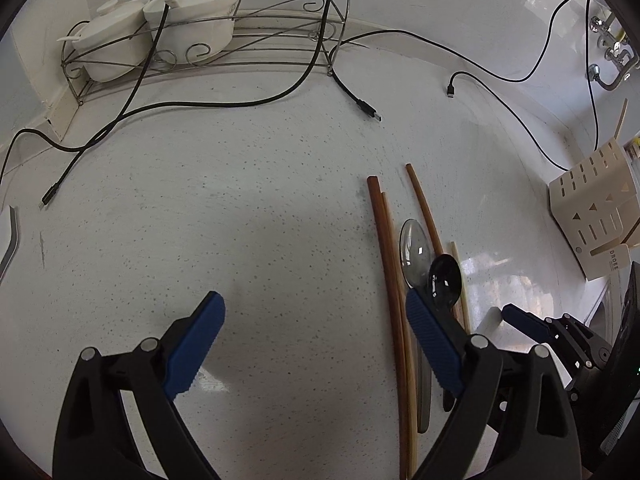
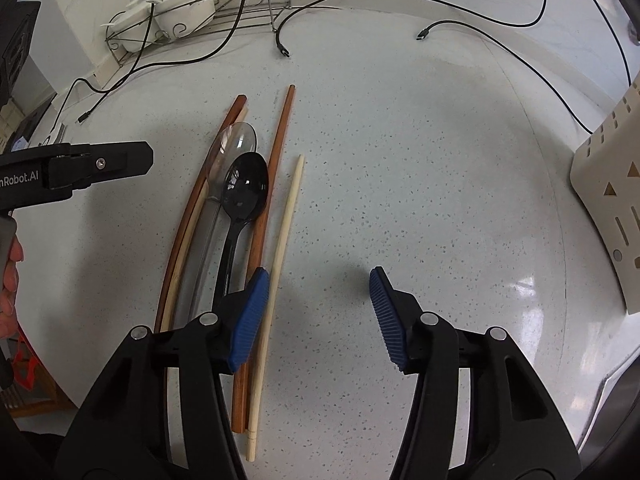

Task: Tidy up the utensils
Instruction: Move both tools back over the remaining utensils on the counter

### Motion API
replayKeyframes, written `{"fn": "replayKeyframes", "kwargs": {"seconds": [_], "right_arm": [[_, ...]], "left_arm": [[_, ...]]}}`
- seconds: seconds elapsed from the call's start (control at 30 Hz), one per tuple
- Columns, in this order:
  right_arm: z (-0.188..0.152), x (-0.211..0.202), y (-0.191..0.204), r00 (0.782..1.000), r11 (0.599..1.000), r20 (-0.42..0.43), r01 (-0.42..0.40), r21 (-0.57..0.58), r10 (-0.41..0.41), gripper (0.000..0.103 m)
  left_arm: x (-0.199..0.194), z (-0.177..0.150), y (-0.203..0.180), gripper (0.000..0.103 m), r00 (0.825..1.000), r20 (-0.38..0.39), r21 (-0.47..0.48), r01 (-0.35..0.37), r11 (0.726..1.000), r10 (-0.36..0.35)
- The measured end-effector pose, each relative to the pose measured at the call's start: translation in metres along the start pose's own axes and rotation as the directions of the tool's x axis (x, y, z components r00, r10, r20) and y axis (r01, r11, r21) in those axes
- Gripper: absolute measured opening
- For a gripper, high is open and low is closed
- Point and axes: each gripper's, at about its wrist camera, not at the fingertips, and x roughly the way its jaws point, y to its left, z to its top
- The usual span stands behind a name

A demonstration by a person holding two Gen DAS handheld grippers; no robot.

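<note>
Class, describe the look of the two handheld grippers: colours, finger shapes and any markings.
Both grippers, left and right, have black plastic frames with silver pivot pins and blue ribbed pads. Seen from the right wrist, the left one's black body carries white lettering ending "nRobot.AI".

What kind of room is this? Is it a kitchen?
Most likely a kitchen. Spoons and chopsticks lie on a speckled countertop, lidded white pots sit in a wire rack by the wall, and a cream utensil holder stands to the side.

free: bare worktop (image 2: 420,168) right of utensil row (image 2: 240,216) | blocked: cables (image 1: 224,100) and wire rack (image 1: 260,40) at back, holder (image 2: 608,208) far right
</note>
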Motion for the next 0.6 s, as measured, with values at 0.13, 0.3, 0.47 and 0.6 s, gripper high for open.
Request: {"fn": "replayKeyframes", "kwargs": {"seconds": [0.13, 0.3, 0.47, 0.6], "right_arm": [[-0.001, 0.0, -0.001, 1.0, 1.0, 0.002, 0.0, 0.0, 0.0, 0.048], [-0.003, 0.0, -0.003, 1.0, 1.0, 0.004, -0.004, -0.001, 0.004, 0.045], [-0.004, -0.002, -0.006, 1.0, 1.0, 0.006, -0.014, 0.002, 0.014, 0.041], [-0.004, -0.002, -0.007, 1.0, 1.0, 0.004, -0.016, -0.007, 0.016, 0.041]], "left_arm": [[0.005, 0.0, -0.006, 0.09, 0.999, -0.022, 0.037, -0.031, 0.999, 0.032], [0.014, 0.003, -0.014, 0.09, 0.997, -0.043, 0.076, -0.065, 0.995, 0.069], [0.02, 0.005, -0.021, 0.09, 0.995, -0.059, 0.1, -0.077, 0.992, 0.083], [0.027, 0.006, -0.026, 0.09, 0.993, -0.065, 0.103, -0.093, 0.99, 0.1]]}}
